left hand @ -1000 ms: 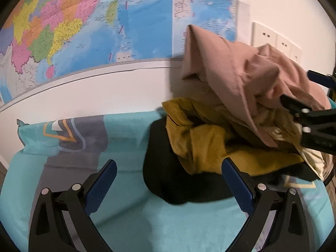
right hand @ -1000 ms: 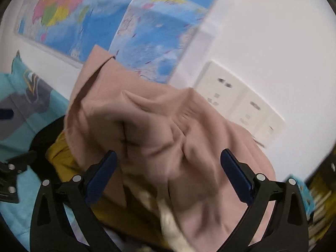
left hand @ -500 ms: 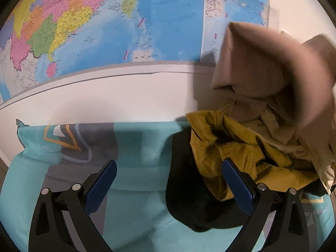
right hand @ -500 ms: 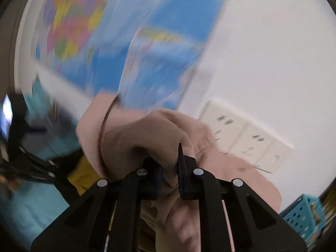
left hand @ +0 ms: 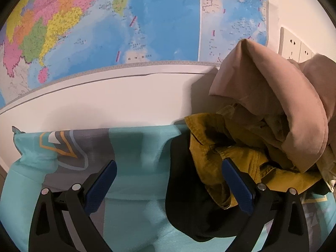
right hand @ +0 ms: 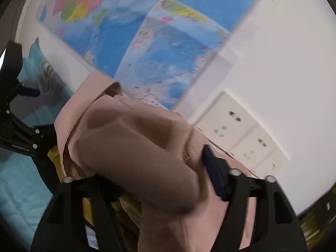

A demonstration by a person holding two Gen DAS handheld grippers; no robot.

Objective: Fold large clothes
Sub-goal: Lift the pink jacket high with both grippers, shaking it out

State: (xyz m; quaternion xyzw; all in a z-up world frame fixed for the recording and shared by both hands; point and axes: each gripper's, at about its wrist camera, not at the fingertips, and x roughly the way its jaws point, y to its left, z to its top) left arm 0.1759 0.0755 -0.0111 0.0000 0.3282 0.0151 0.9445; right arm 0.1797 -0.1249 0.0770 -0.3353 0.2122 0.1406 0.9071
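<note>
Pinching thick fold of pink garment (right hand: 134, 147), right tool (right hand: 166, 180) jaws just reopening; left tool (left hand: 168, 180) spread, empty.

Clothes pile (left hand: 262, 138) lies right on the bed (left hand: 130, 214), against the wall below the map (left hand: 126, 25).

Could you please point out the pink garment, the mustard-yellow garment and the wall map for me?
pink garment (left hand: 273, 88): left wrist view, on its smooth upper fold atop the pile.
mustard-yellow garment (left hand: 210, 147): left wrist view, on its crumpled left part below the pink one.
wall map (left hand: 159, 21): left wrist view, on its blue sea area.
</note>
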